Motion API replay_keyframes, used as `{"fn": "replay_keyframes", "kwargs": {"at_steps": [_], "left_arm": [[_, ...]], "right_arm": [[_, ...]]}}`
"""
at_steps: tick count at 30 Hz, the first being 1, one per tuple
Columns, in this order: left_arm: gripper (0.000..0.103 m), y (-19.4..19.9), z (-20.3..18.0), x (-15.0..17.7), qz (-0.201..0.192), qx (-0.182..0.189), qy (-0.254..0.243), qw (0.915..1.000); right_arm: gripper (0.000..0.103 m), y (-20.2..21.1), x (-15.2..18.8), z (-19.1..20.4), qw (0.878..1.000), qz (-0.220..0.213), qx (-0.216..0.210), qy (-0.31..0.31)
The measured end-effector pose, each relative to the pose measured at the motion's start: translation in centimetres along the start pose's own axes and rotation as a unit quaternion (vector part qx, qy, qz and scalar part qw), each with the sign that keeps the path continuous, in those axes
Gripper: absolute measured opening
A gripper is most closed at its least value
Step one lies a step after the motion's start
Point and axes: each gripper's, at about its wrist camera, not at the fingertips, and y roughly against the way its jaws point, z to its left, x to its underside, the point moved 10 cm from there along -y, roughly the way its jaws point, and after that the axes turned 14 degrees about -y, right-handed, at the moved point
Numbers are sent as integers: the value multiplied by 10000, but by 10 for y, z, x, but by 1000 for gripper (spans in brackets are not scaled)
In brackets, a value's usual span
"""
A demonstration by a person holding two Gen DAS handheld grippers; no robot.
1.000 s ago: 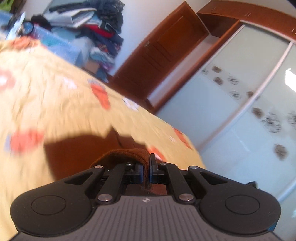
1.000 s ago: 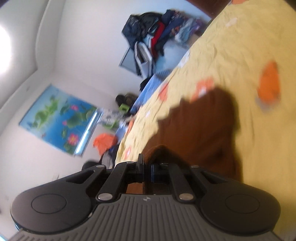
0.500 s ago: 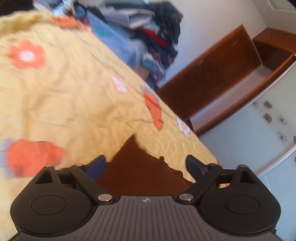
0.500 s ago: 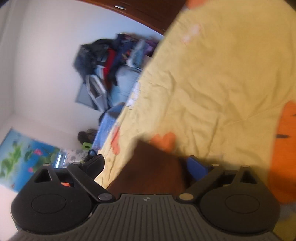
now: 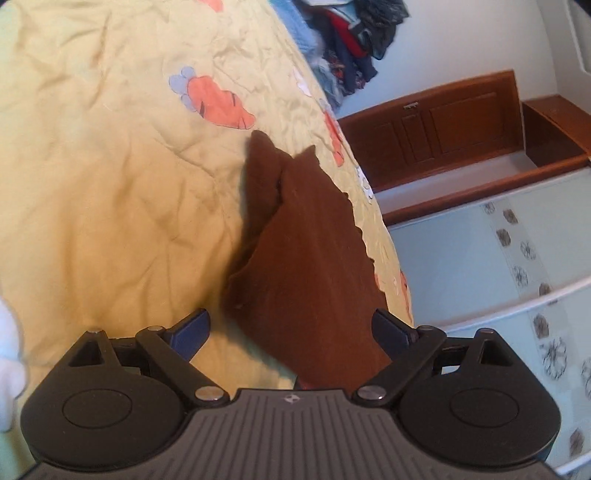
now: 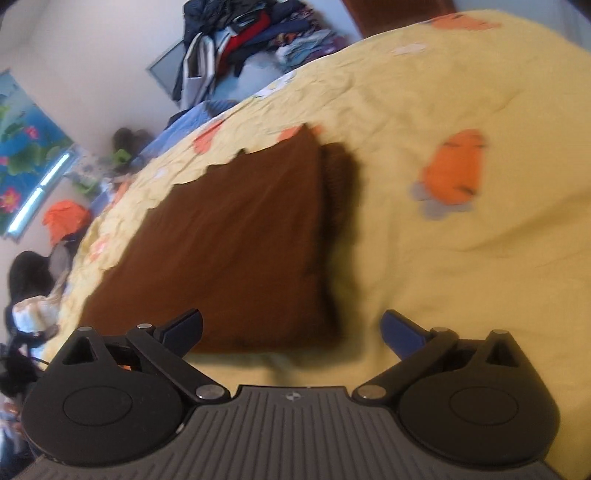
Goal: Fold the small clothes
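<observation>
A small brown garment (image 5: 306,258) lies folded flat on the yellow bedspread (image 5: 110,177) near the bed's edge. It also shows in the right wrist view (image 6: 236,243), with a thicker folded layer along its right side. My left gripper (image 5: 291,328) is open and empty, its jaws spread just above the garment's near end. My right gripper (image 6: 291,328) is open and empty, hovering at the garment's near right corner.
The bedspread has orange carrot prints (image 6: 454,170). A heap of clothes (image 6: 236,33) is piled beyond the bed. A brown wooden door (image 5: 443,129) and a glass-fronted wardrobe (image 5: 498,266) stand past the bed edge. Something white (image 5: 7,350) shows at the left.
Both grippers were shut on the brown garment a second ago. They have opened, let it go on the bed, and pulled back from it.
</observation>
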Motion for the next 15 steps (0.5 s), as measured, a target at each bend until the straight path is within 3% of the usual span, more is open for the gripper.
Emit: {"fn": "replay_keyframes", "kwargs": {"at_steps": [3, 7, 10, 15], "left_arm": [[95, -3, -2, -14, -88, -19, 131, 9999], [95, 11, -16, -40, -245, -432, -531, 9974], [95, 19, -21, -56, -352, -595, -597, 9958], [95, -11, -13, -35, 231, -744, -662, 9948]], "right_arm": [[103, -11, -8, 10, 9999, -92, -42, 77], [103, -13, -13, 12, 9993, -289, -194, 152], [103, -11, -16, 7, 9983, -390, -440, 1], [103, -8, -24, -1, 9938, -433, -803, -639]]}}
